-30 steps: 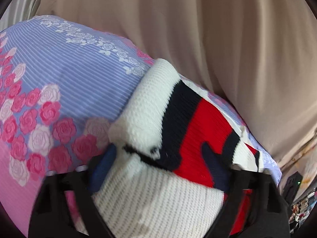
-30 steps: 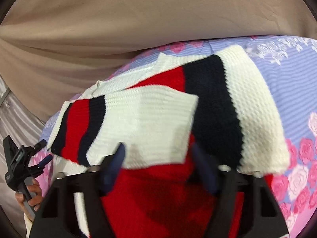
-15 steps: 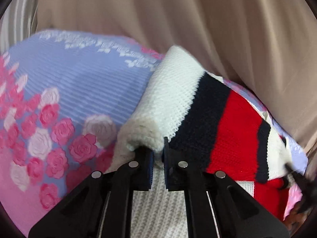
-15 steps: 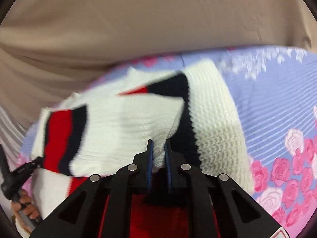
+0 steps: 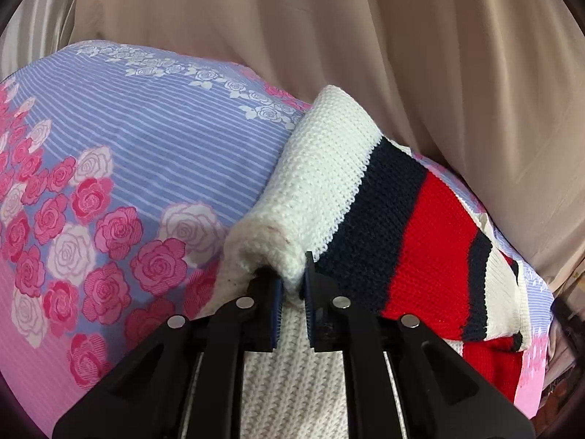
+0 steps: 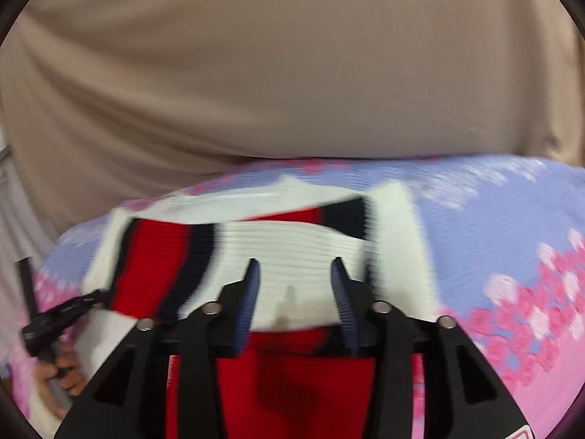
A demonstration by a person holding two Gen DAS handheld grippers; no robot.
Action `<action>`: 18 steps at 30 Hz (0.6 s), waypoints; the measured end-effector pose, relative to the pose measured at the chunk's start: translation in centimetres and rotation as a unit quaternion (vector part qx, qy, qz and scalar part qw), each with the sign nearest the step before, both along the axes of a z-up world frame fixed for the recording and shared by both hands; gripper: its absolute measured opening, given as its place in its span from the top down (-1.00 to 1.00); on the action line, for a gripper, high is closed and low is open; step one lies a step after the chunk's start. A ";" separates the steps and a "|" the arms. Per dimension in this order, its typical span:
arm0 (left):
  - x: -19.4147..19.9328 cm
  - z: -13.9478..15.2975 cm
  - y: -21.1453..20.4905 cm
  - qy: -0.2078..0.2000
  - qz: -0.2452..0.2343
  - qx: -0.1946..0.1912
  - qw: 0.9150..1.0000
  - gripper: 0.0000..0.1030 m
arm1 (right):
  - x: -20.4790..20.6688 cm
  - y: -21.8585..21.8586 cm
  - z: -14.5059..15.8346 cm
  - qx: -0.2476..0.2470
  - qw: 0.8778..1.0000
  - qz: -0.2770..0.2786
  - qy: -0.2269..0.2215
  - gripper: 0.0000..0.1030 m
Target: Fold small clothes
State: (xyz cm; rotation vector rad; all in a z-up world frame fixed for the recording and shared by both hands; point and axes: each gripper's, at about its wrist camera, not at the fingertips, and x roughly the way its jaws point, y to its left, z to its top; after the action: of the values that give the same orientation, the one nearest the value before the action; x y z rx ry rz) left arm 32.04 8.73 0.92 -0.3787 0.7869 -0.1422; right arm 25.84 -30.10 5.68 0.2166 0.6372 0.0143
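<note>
A knitted sweater [image 5: 384,219] in white, navy and red stripes lies partly folded on a floral bedsheet [image 5: 128,153]. My left gripper [image 5: 292,285] is shut on the sweater's white folded edge and pinches it between the blue pads. In the right wrist view the sweater [image 6: 292,248] lies ahead with a sleeve folded across it. My right gripper [image 6: 294,270] is open just above the sweater, with nothing between its fingers. This view is blurred by motion. The left gripper [image 6: 62,314] and the hand holding it show at the left edge.
The bedsheet [image 6: 512,219] is lavender with pink and white roses and turns pink toward me. A beige curtain [image 5: 402,55] hangs close behind the bed. The bed's far edge runs right behind the sweater.
Both grippers closed on the sweater half a second ago. The left still pinches the white edge. The right gripper has since opened, let go of the sleeve and pulled back.
</note>
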 end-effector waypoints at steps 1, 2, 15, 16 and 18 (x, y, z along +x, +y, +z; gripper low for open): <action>-0.2 0.1 0.0 -0.001 -0.001 0.002 1.000 0.80 | 1.5 2.4 0.4 -0.003 0.999 0.032 -0.005 -0.02; 0.0 0.0 0.1 -0.001 0.000 0.003 1.000 0.80 | 2.7 4.8 0.4 -0.004 0.998 0.055 -0.005 -0.13; 0.5 -0.7 -0.8 -0.002 -0.001 0.018 1.000 0.80 | 18.1 20.9 -4.5 -0.039 0.987 0.146 0.060 -0.50; 0.5 -0.7 -1.0 -0.002 -0.001 0.020 1.000 0.80 | 18.8 21.5 -5.3 -0.044 0.986 0.146 0.069 -0.50; 0.5 -0.7 -1.2 -0.003 -0.001 0.025 1.000 0.80 | 19.4 22.3 -6.0 -0.069 0.986 0.140 0.066 -0.27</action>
State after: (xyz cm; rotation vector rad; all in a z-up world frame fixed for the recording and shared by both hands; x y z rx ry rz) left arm 32.56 7.55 0.18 -0.3300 0.7845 -0.1257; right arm 45.19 -7.76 -0.37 -0.0070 0.7938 0.2280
